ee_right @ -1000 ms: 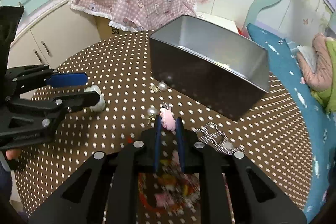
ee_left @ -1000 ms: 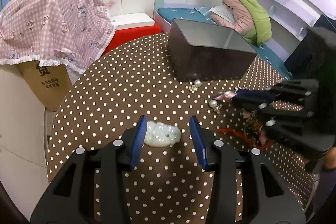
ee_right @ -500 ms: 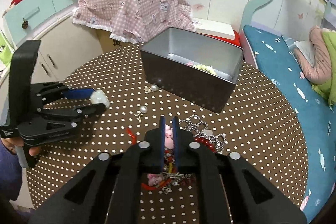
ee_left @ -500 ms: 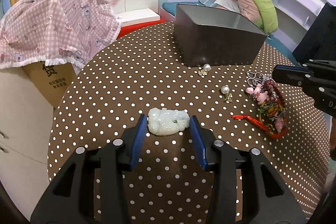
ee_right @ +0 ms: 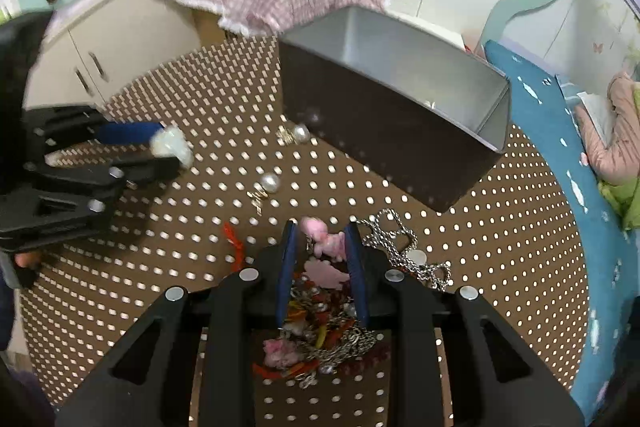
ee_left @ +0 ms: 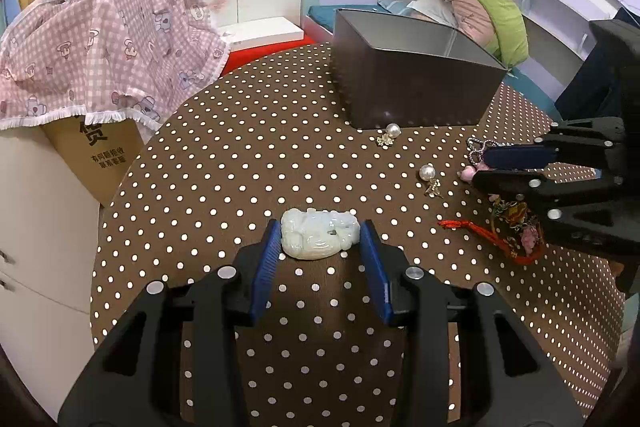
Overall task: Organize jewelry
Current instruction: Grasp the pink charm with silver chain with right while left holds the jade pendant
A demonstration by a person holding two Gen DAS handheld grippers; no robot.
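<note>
1. The polka-dot tabletop [ee_left: 224, 163] carries everything; its cloth is smooth, so a nudged piece could slide or roll toward the edge.
2. The dark metal box [ee_left: 412, 83] stands at the far side, open-topped and well apart from both claws; anything carried there could drop on the way.
3. The right claw [ee_right: 322, 239] is apart, straddling a tangled heap of chains and charms [ee_right: 320, 323] with a pink charm [ee_right: 326, 239] between its pads. Closing here may catch only one strand and drag the silver chain [ee_right: 404, 247] along.
4. The left claw [ee_left: 320, 239] is apart around the pale jade carving [ee_left: 318, 235], which lies on the cloth. Its rounded, polished sides could squirt out of a pinch.
5. Two pearl earrings [ee_left: 428, 175] lie loose between; a sweeping claw could scatter them.
</note>
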